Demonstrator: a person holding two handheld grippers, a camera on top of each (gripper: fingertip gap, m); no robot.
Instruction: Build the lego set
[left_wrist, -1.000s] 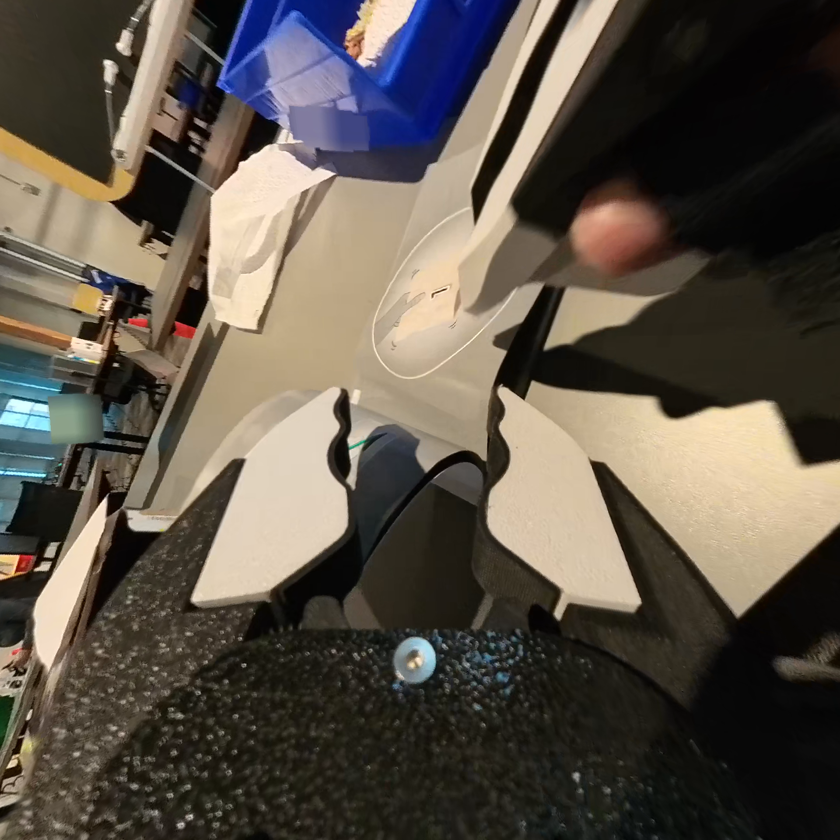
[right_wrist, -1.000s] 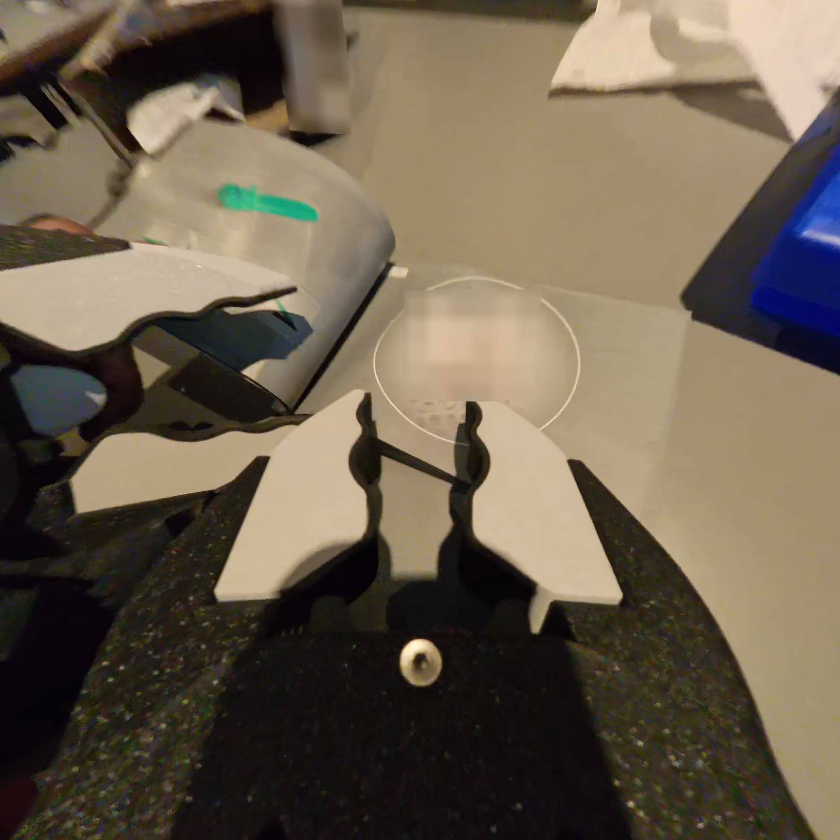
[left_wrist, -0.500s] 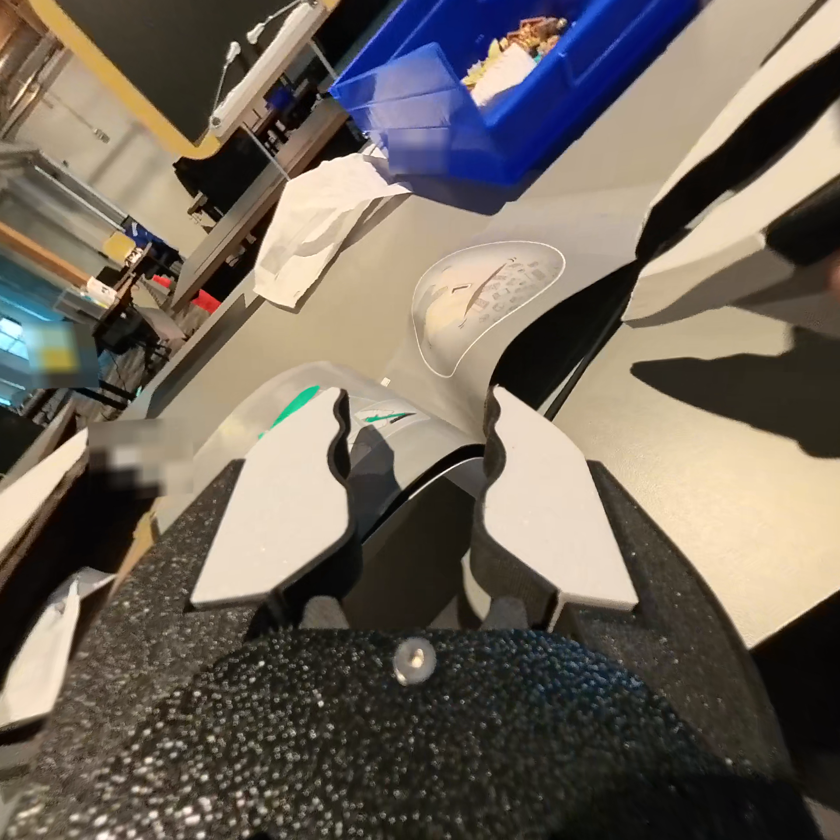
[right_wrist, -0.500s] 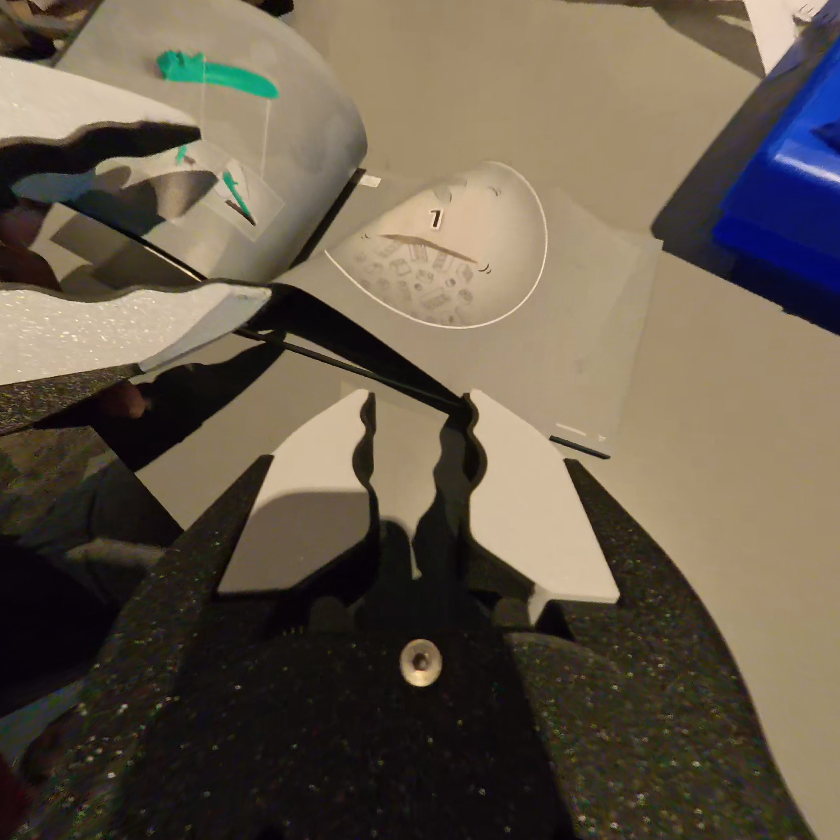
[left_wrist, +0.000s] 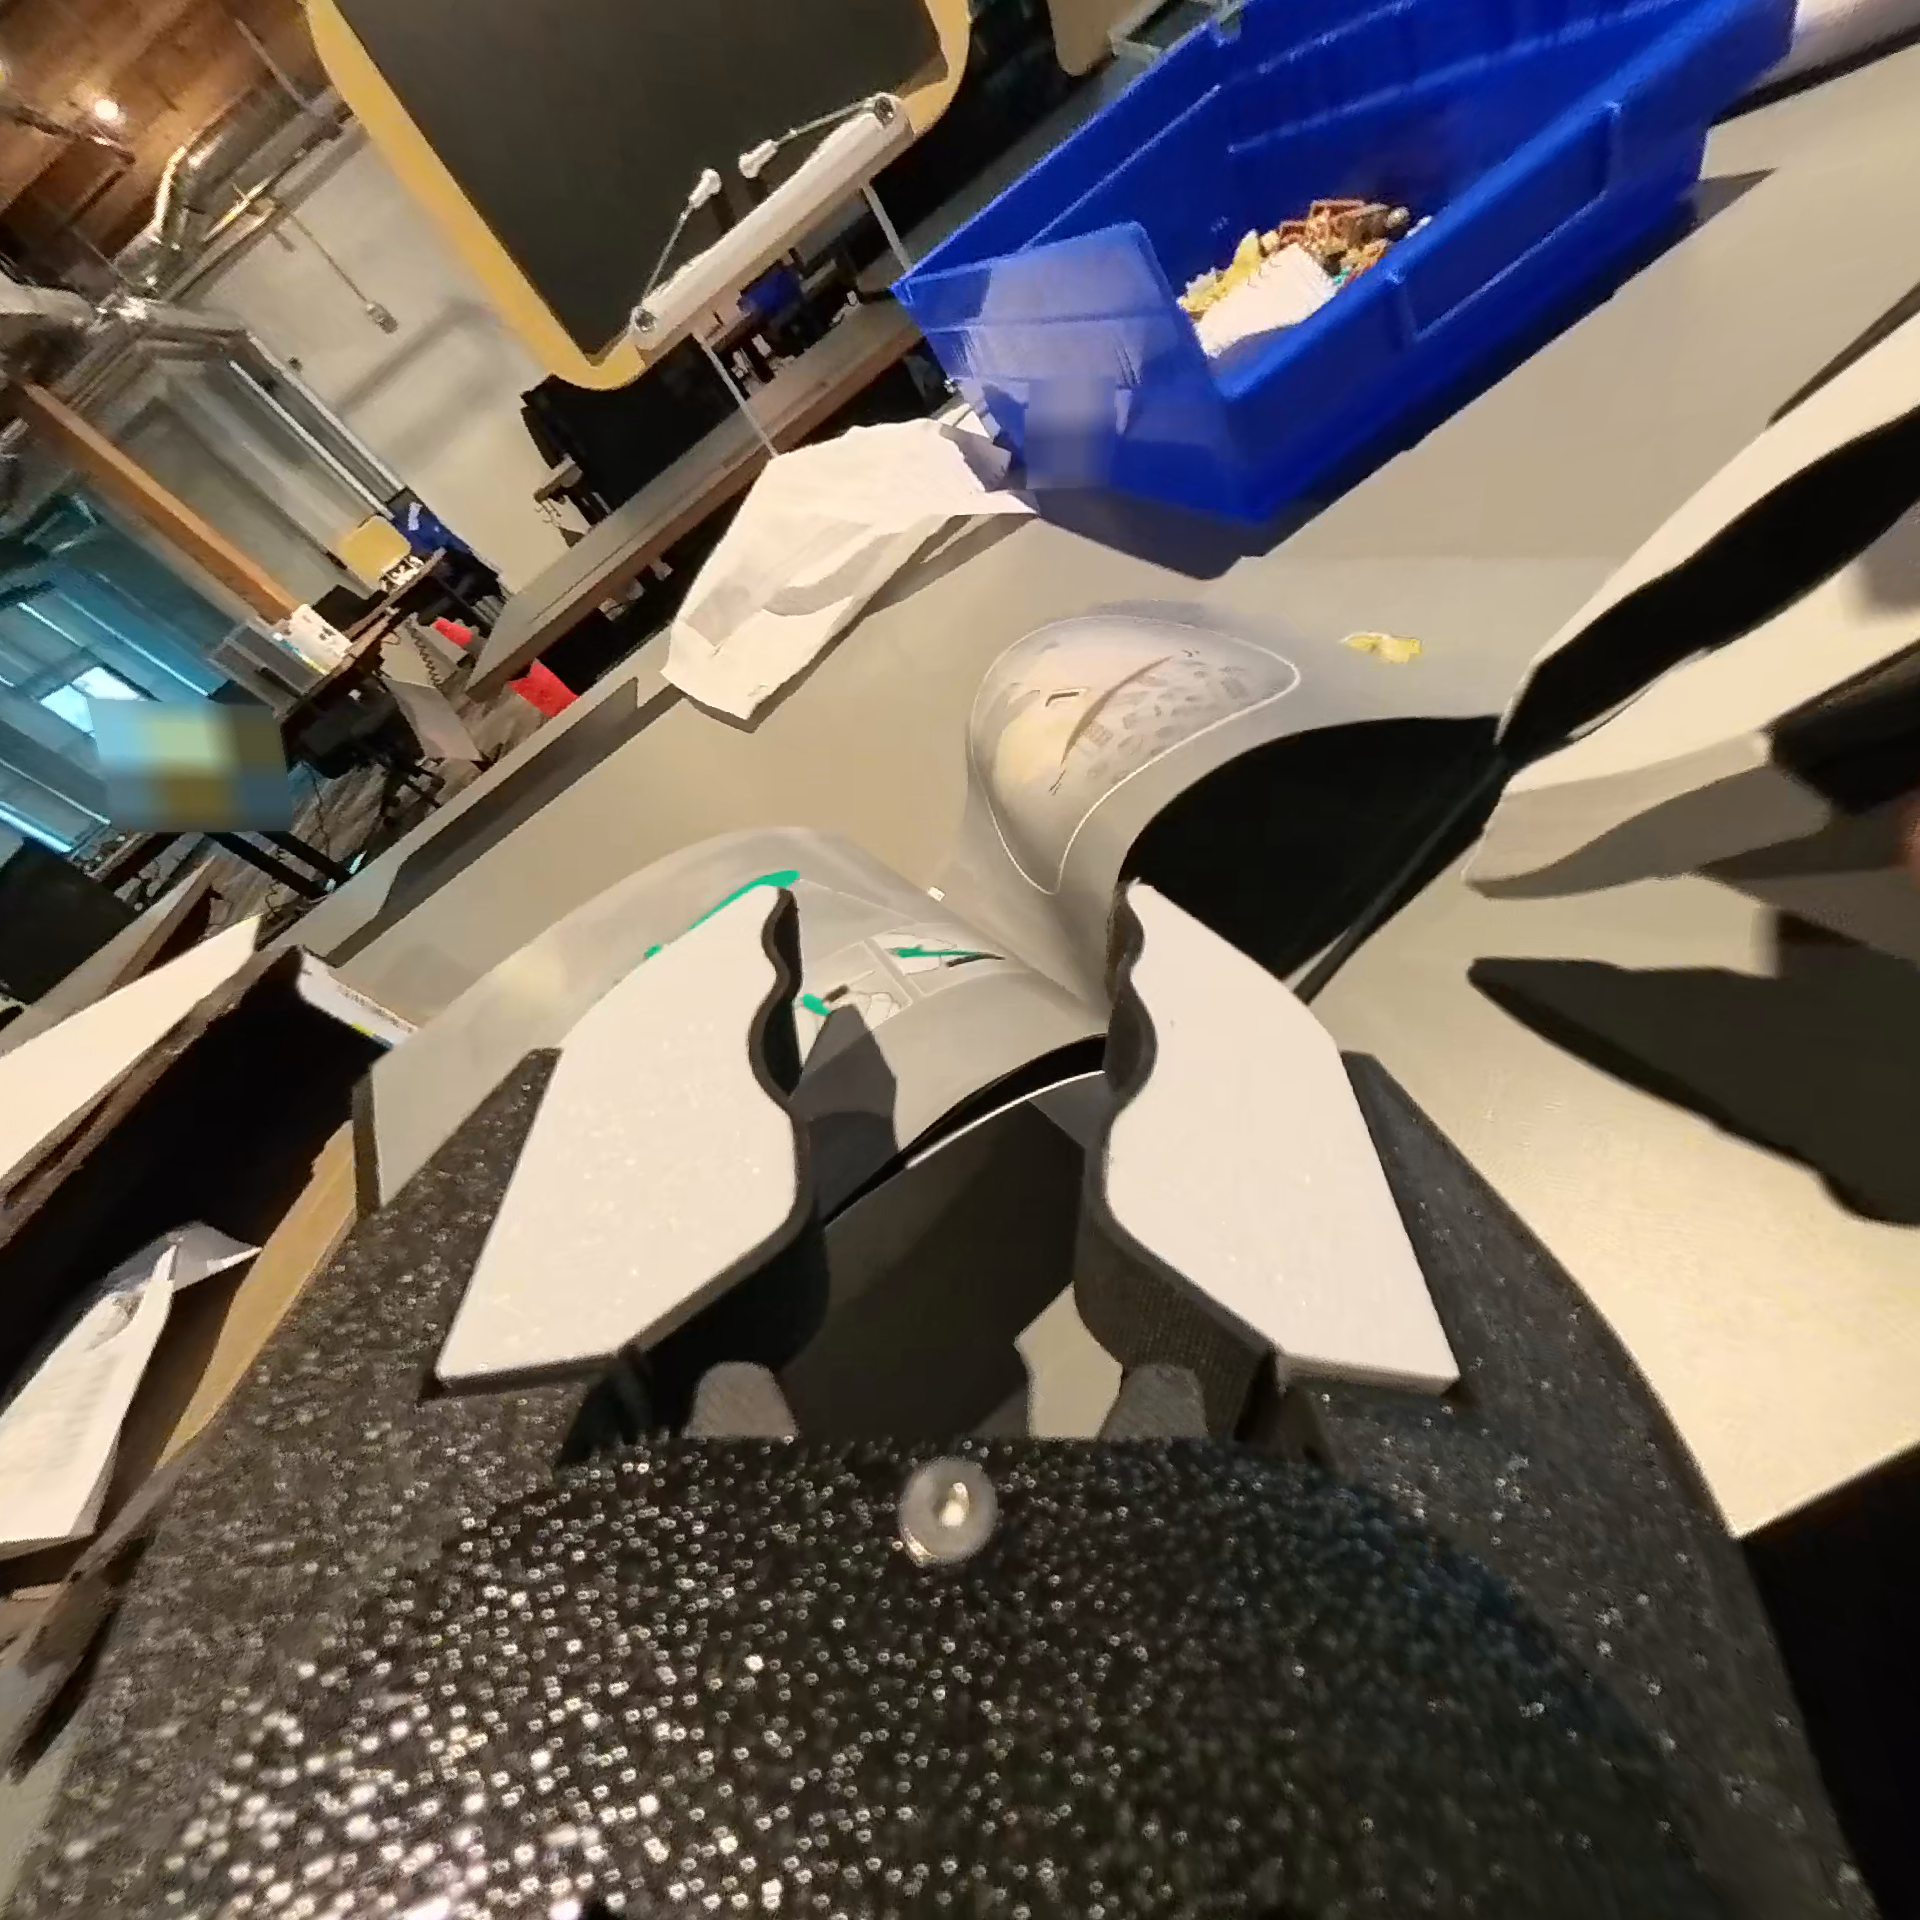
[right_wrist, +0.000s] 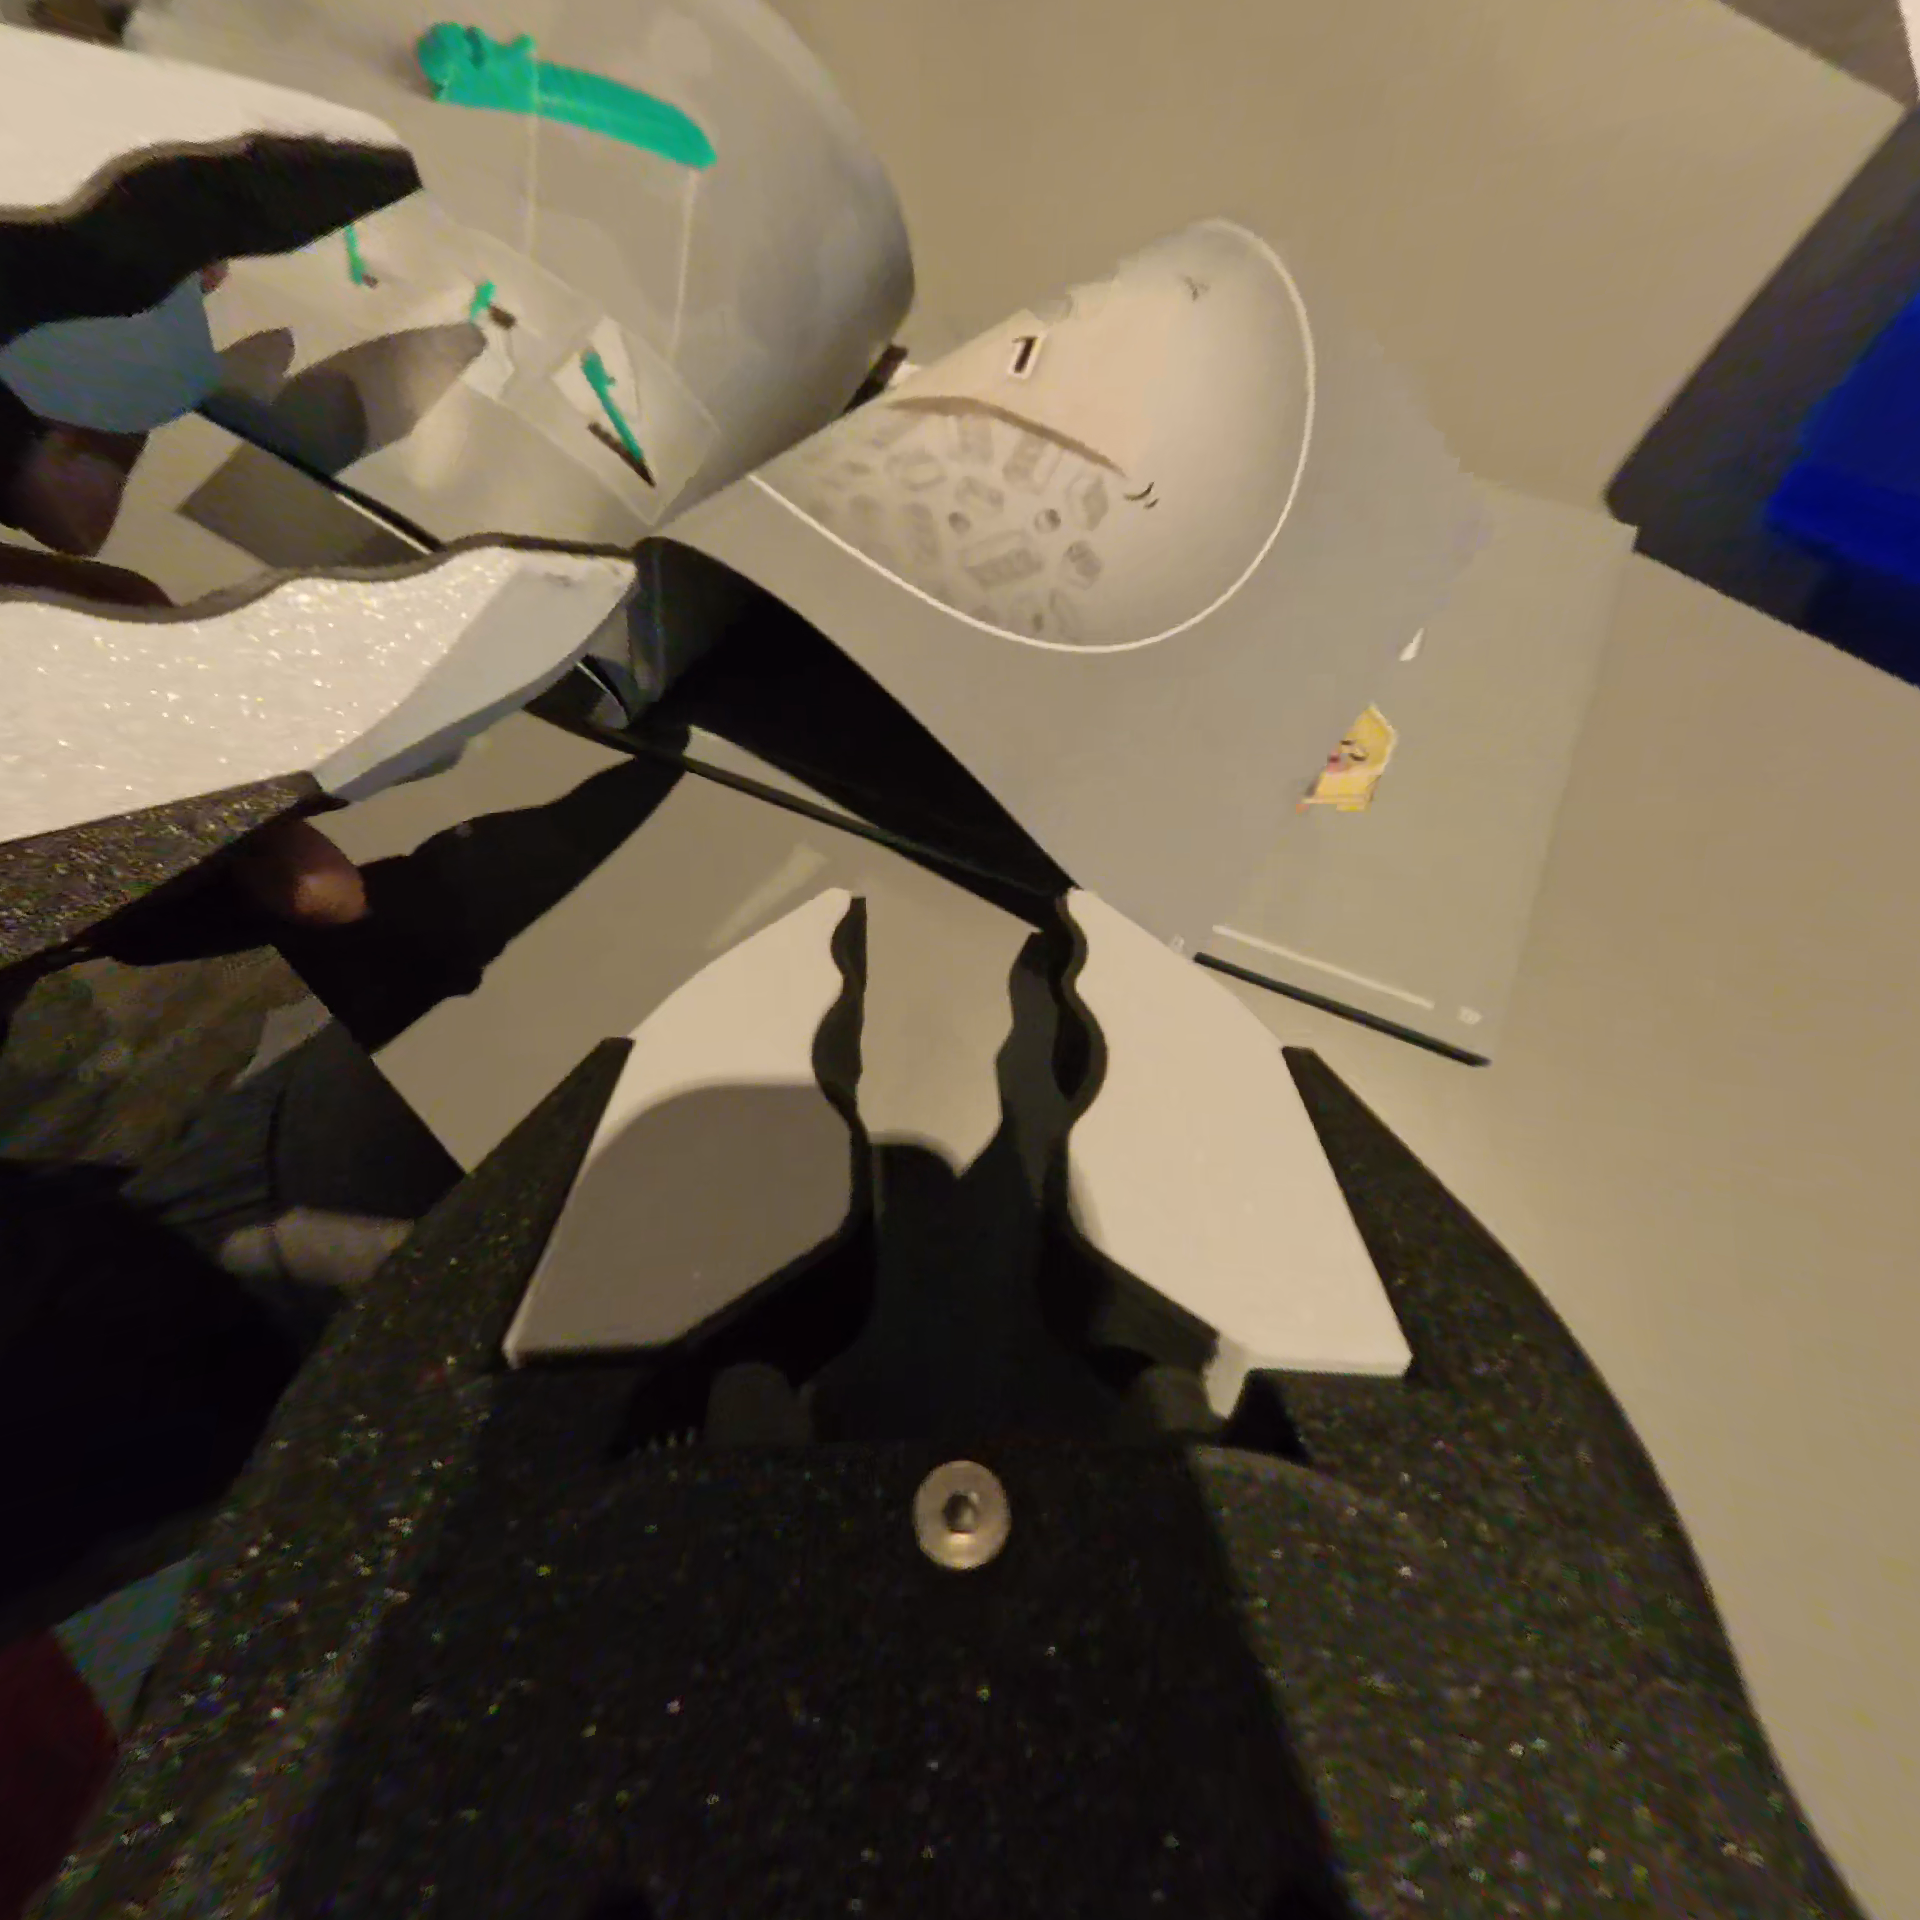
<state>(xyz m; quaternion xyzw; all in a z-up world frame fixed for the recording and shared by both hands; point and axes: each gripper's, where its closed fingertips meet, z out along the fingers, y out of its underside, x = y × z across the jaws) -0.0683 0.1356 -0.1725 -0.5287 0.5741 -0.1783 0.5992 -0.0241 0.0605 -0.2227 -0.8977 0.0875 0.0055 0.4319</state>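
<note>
A grey instruction booklet (right_wrist: 1195, 520) lies open on the table, with a round picture of parts on its right page. One page arches up from the spine (left_wrist: 1101, 769). My left gripper (left_wrist: 956, 925) is open and straddles the curled left pages (right_wrist: 623, 260), one finger above and one below. My right gripper (right_wrist: 956, 914) is open by a narrow gap. Its right fingertip (right_wrist: 1081, 914) touches the lower edge of the arched page. A small yellow Lego piece (right_wrist: 1351, 764) lies on the right page; it also shows in the left wrist view (left_wrist: 1382, 646).
A blue bin (left_wrist: 1351, 312) holding Lego parts and paper stands behind the booklet; its corner shows at the right of the right wrist view (right_wrist: 1860, 468). A crumpled white paper bag (left_wrist: 831, 561) lies left of the bin. Bare grey table (right_wrist: 1662, 1247) lies right of the booklet.
The page has lifted from flat into a tall arch. The right gripper has drawn back toward the booklet's near edge. The left gripper has tilted level, still around the left pages.
</note>
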